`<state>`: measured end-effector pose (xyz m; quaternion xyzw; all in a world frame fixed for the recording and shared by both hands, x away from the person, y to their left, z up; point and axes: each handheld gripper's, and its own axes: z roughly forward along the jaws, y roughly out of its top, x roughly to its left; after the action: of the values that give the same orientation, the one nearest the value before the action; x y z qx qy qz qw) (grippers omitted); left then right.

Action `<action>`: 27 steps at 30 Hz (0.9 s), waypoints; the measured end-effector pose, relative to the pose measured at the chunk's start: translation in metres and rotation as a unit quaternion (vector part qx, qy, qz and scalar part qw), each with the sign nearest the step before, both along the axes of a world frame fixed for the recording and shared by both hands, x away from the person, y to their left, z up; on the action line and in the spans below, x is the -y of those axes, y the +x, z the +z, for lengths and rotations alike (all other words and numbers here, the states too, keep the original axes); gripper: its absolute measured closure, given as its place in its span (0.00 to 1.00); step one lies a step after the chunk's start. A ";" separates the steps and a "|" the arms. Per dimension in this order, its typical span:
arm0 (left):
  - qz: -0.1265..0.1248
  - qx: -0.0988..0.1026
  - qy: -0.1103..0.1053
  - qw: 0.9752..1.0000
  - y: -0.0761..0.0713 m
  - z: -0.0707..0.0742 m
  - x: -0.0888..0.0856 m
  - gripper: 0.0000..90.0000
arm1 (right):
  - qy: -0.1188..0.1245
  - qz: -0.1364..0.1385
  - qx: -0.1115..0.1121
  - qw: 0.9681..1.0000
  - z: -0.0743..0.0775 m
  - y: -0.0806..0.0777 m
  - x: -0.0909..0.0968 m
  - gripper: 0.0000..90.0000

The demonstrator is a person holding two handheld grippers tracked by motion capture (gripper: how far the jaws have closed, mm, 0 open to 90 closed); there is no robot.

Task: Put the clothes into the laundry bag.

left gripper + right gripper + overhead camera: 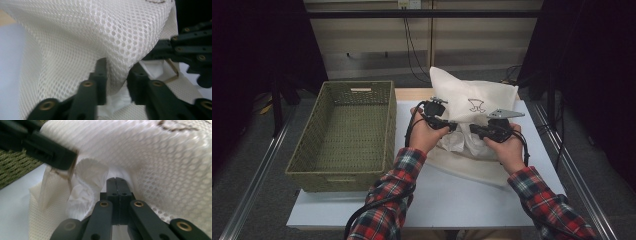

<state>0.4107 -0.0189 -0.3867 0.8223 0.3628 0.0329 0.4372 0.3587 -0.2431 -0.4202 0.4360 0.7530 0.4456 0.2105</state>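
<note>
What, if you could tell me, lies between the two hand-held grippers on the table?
In the high view, bunched white fabric at the mesh bag's mouth lies between the left hand-held gripper and the right hand-held gripper.

Bag (pixel 472 107) near edge hidden behind both hands. Logo (pixel 175 126) blurred and cut by top edge in right gripper view. Right gripper (pixel 116 180) jaws together, but can't tell if mesh is pinched between them. Bag contents (pixel 85 185) unidentifiable white crumple.

white mesh cloth bag (pixel 472 107), woven basket (pixel 347 135).
</note>
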 end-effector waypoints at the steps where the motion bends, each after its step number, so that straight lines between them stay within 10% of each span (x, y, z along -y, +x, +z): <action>1: 0.001 0.025 -0.006 1.000 0.001 0.002 0.000 0.68 | 0.000 0.002 -0.002 1.000 0.000 -0.001 0.000 1.00; 7: -0.013 0.060 0.000 0.998 0.003 0.007 0.007 0.53 | 0.001 0.003 -0.008 1.000 0.000 -0.004 0.003 1.00; 14: -0.020 0.080 -0.009 0.997 0.000 0.006 0.018 0.63 | 0.002 0.011 -0.018 1.000 -0.007 -0.010 0.001 1.00; 18: -0.017 0.038 -0.010 0.999 -0.001 0.009 0.016 0.95 | -0.001 0.013 -0.022 1.000 -0.010 -0.015 0.001 1.00; 27: -0.014 -0.023 -0.040 0.999 -0.007 0.007 0.007 0.96 | -0.033 -0.013 -0.036 0.999 -0.038 -0.012 0.003 1.00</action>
<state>0.4039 -0.0262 -0.3795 0.8097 0.3625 -0.0068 0.4614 0.3467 -0.2464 -0.4583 0.4543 0.7686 0.4020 0.2030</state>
